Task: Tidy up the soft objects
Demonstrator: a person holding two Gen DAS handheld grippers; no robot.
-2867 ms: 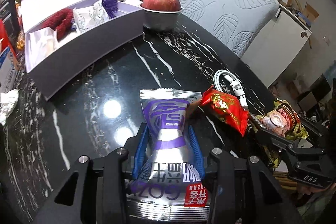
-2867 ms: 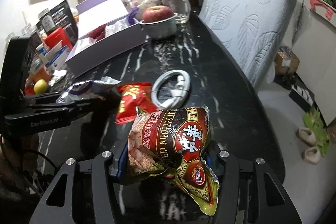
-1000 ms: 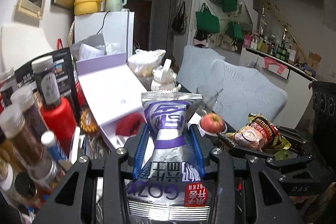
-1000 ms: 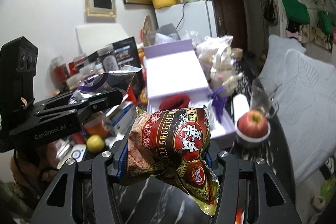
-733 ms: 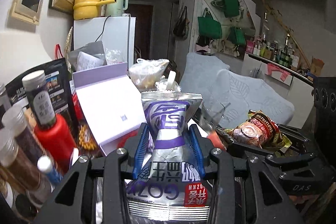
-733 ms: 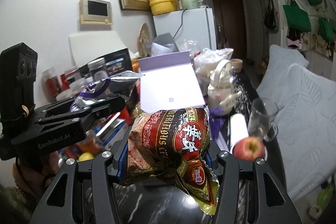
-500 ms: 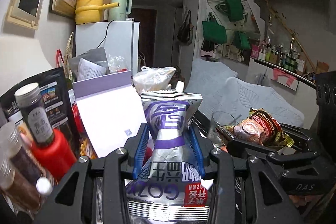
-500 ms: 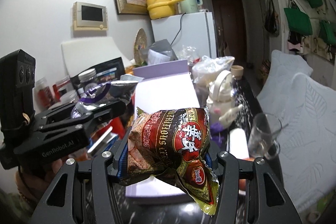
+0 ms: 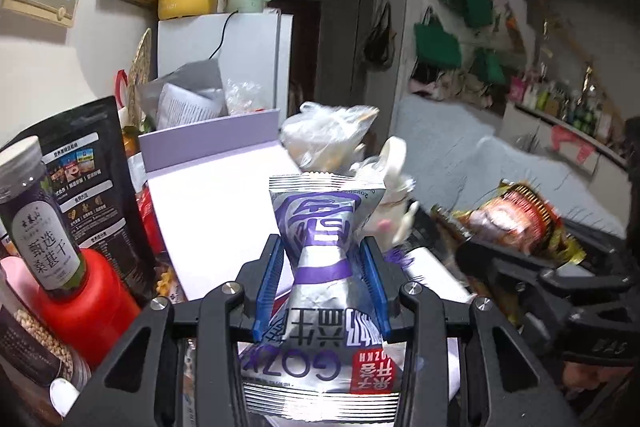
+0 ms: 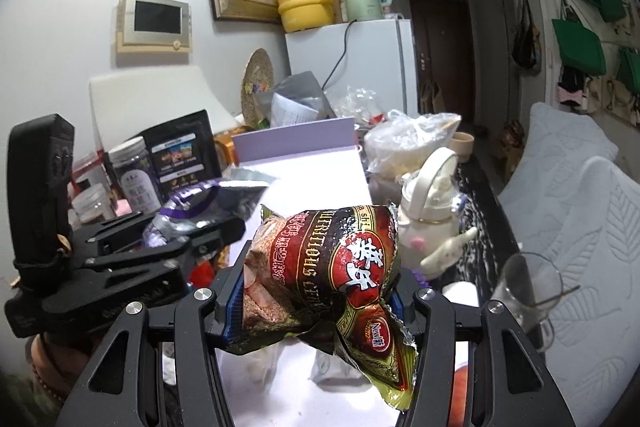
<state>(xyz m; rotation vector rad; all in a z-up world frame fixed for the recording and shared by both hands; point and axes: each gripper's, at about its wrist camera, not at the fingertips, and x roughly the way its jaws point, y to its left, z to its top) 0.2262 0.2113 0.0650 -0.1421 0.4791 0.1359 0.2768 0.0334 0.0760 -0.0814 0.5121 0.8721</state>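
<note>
My left gripper (image 9: pixel 323 267) is shut on a silver and purple snack packet (image 9: pixel 320 259), pinched at its waist and held in the air in front of the open lid of the lilac box (image 9: pixel 216 211). My right gripper (image 10: pixel 316 287) is shut on a red and brown cereal packet (image 10: pixel 332 259), held above the box's white inside (image 10: pixel 288 379). The left gripper and its packet (image 10: pixel 200 205) show at the left of the right wrist view. The right gripper and its packet (image 9: pixel 516 219) show at the right of the left wrist view.
Jars (image 9: pixel 40 219), a red bottle (image 9: pixel 84 303) and a black pouch (image 9: pixel 86 183) crowd the left. A white teapot (image 10: pixel 430 211), a plastic bag (image 10: pixel 408 143) and a glass mug (image 10: pixel 528 291) stand to the right of the box. A fridge (image 10: pixel 352 67) stands behind, a grey sofa (image 10: pixel 576 195) on the right.
Both grippers have risen from the black table with their packets and moved forward to the lilac box, which now fills the lower middle of both views. The apple has dropped almost out of sight.
</note>
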